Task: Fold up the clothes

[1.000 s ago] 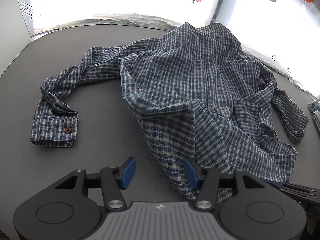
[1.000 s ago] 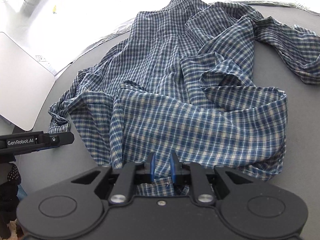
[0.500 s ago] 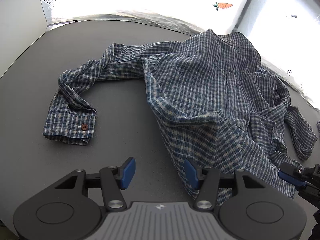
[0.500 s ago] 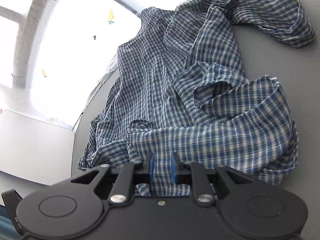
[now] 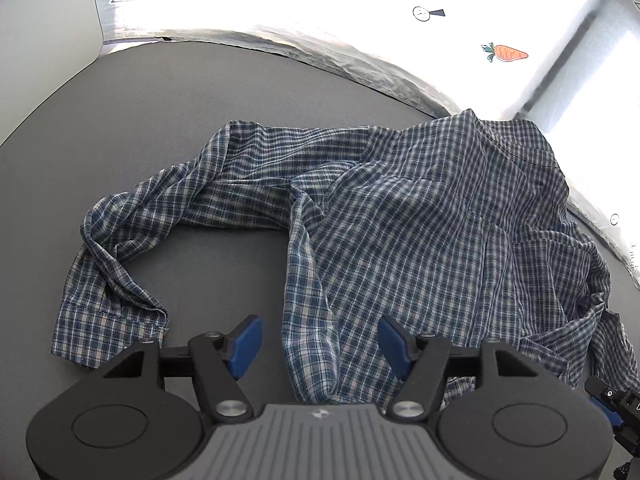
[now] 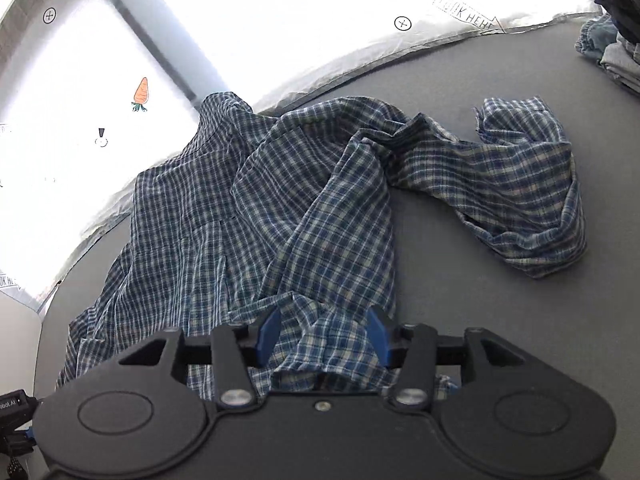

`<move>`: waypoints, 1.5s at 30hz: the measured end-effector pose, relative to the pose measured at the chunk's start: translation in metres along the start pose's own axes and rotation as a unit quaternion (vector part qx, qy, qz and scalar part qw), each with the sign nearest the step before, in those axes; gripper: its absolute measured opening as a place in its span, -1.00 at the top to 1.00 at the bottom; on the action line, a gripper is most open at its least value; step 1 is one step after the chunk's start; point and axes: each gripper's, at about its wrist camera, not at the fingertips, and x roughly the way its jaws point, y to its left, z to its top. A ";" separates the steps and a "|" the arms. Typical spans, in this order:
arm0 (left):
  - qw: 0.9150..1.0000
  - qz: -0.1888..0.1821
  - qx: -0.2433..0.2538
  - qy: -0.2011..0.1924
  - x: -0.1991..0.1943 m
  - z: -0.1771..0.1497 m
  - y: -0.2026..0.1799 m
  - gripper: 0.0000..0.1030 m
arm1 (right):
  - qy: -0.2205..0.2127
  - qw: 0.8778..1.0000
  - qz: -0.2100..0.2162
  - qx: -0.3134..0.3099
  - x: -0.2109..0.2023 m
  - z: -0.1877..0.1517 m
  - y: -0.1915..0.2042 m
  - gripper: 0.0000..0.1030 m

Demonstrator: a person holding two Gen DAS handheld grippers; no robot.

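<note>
- Left wrist view: left tool [image 5: 318,346] sits low over the grey tabletop [image 5: 200,92], blue fingers [image 5: 246,342] spread wide apart, nothing clamped.
- Plaid shirt [image 5: 420,232] lies crumpled on the tabletop; a vertical fold of its hem runs down into the gap between the two fingers, reaching under the tool body. Contact with either pad: cannot tell.
- Left sleeve [image 5: 168,196] trails off to the left, loops back toward the camera, cuff [image 5: 104,328] flat on the tabletop just left of the left finger.
- Collar end of the shirt is at the far edge, against the white printed backdrop [image 5: 400,8] with the carrot print [image 5: 506,53].
- Bottom right corner: part of the other tool's black body pokes into the frame.
- Right wrist view: right tool [image 6: 324,334] has its fingers parted, moderate gap, with a bunched ridge of shirt [image 6: 256,216] hem standing between them. Fabric fills much of the gap but the pads are not closed on it.
- Right sleeve [image 6: 516,196] stretches out to the right and ends in a crumpled heap on bare tabletop [image 6: 500,340], well apart from the tool.
- Folded clothes stack [image 6: 612,48] at the far right edge of the tabletop.
- Shirt unfolded and wrinkled, no neat folds made.
</note>
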 end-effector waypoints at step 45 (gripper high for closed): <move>0.995 -0.002 0.093 -0.022 -0.029 -0.018 0.020 -0.35 | -0.050 0.964 -0.260 0.030 -0.072 -0.039 -0.104 0.06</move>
